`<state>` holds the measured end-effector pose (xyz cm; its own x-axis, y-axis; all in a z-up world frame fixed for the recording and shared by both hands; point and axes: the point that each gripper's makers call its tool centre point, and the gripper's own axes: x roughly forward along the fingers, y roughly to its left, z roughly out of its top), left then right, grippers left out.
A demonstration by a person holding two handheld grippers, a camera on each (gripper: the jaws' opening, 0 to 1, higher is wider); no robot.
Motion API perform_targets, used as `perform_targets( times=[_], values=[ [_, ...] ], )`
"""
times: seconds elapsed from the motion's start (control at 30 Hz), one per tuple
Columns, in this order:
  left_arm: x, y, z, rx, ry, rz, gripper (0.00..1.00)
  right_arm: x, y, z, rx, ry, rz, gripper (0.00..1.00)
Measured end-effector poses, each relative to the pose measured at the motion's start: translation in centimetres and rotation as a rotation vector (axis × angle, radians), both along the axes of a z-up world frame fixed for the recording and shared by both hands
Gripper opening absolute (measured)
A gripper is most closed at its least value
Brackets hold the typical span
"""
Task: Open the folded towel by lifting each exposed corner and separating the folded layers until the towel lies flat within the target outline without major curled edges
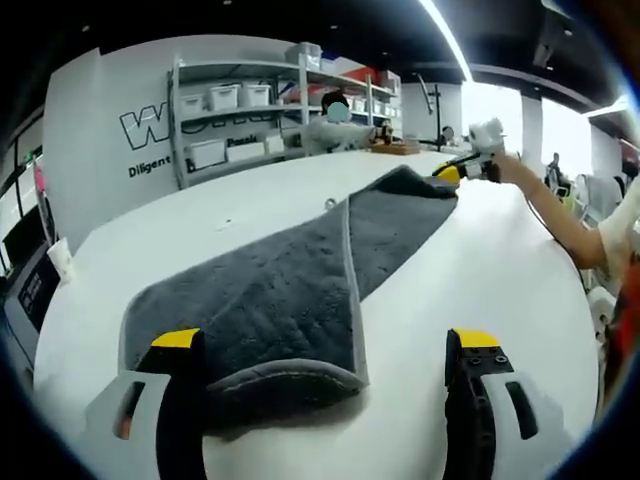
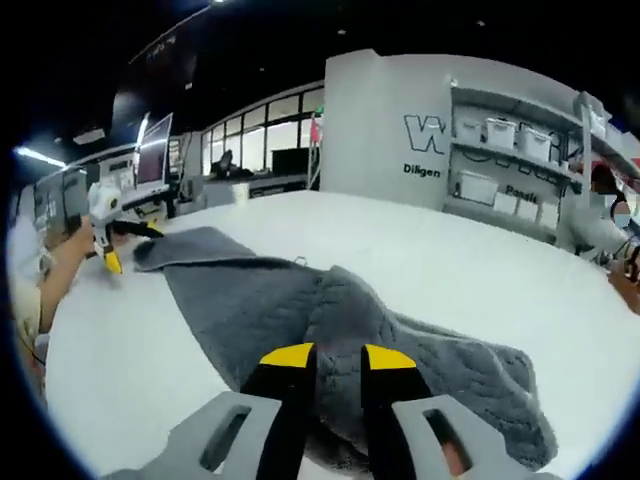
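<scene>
A: On the white counter [image 1: 470, 270], a grey towel [image 1: 290, 290] is lying partly folded, one layer doubling over itself.

B: The right hand-held gripper [image 2: 325, 375] is pinching a raised ridge of towel, jaws nearly together. The left hand-held gripper [image 1: 335, 345] is hovering wide open at the near hem.

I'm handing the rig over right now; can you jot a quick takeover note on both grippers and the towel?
Left gripper: open, jaws astride the towel's near edge, gripping nothing.
Right gripper: jaws nearly closed over a raised ridge at the towel's opposite end; whether they pinch it is unclear.
Grey towel lies on the white table, one layer still folded over.
Done: partly spread. Left: open the fold, flatten edges.
</scene>
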<state>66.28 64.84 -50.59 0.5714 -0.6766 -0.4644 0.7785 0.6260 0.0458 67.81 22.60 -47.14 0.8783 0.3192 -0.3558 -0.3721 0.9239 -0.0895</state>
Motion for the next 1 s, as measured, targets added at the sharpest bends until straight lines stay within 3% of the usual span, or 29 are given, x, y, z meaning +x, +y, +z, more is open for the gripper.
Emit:
perform_targets(
  times=[0.1,0.17,0.4,0.6,1.0],
  values=[
    [0.0,0.0,0.0,0.000,0.000,-0.001,0.98,0.5,-3.6,0.2,-0.120,-0.033,-0.154,0.13],
    [0.0,0.0,0.0,0.003,-0.001,-0.002,0.98,0.5,-4.8,0.0,-0.146,-0.036,-0.209,0.14],
    [-0.1,0.0,0.0,0.010,0.000,-0.008,0.98,1.0,-7.1,-1.4,-0.099,-0.025,-0.305,0.16],
    [-0.6,-0.6,1.0,-0.044,-0.007,-0.033,0.99,1.5,-7.6,-3.2,-0.058,0.007,-0.329,0.24],
    [-0.6,-0.7,1.0,-0.045,-0.005,-0.043,0.99,2.0,-8.0,-5.4,-0.021,0.055,-0.337,0.18]
  ],
)
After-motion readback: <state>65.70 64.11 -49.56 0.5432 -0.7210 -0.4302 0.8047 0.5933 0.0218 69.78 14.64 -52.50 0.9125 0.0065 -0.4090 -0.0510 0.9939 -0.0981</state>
